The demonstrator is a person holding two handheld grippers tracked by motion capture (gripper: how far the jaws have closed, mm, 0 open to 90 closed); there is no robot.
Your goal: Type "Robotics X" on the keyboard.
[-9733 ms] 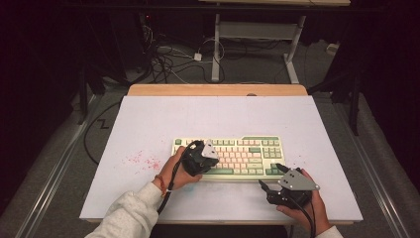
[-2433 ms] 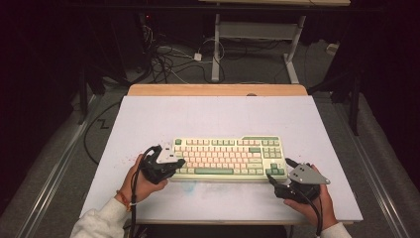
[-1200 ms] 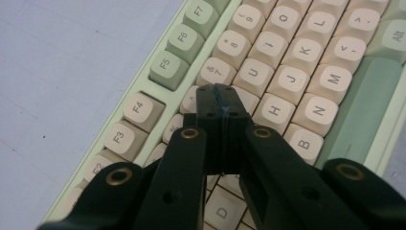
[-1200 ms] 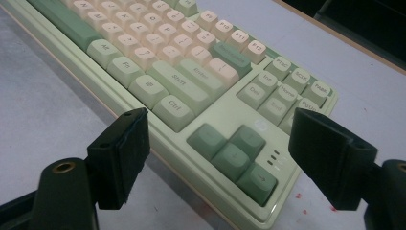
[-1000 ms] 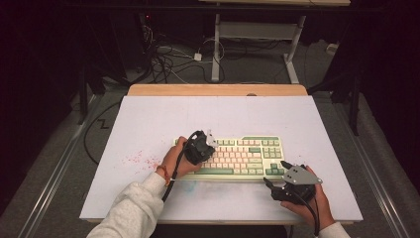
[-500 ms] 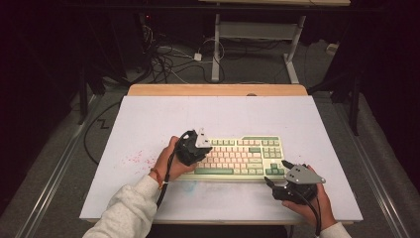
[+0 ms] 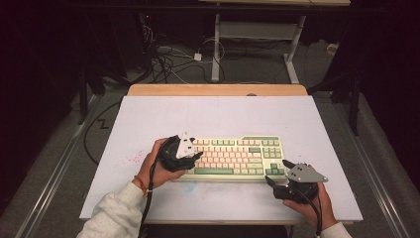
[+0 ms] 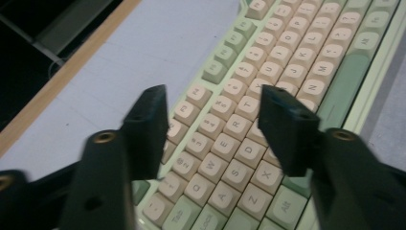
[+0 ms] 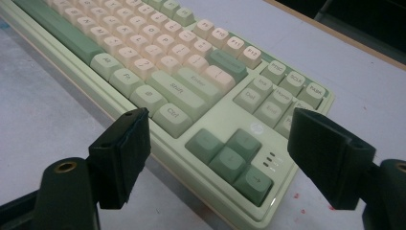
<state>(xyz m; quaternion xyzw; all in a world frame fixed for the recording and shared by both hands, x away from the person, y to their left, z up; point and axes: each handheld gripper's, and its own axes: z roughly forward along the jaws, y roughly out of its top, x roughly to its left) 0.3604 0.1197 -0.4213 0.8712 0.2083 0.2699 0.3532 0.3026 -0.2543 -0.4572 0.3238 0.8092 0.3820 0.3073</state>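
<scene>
Keyboard (image 7: 233, 157) left end apparently under left claw (image 7: 195, 157)

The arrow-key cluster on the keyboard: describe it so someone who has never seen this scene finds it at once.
On the pale table lies a cream-and-green keyboard. At its near right corner, in front of the right gripper, sits the arrow-key cluster: dark green keys, one above a row of three. Unlike the lighter green Ctrl and Shift keys beside it, it stands apart in a bare patch of the case.
</scene>
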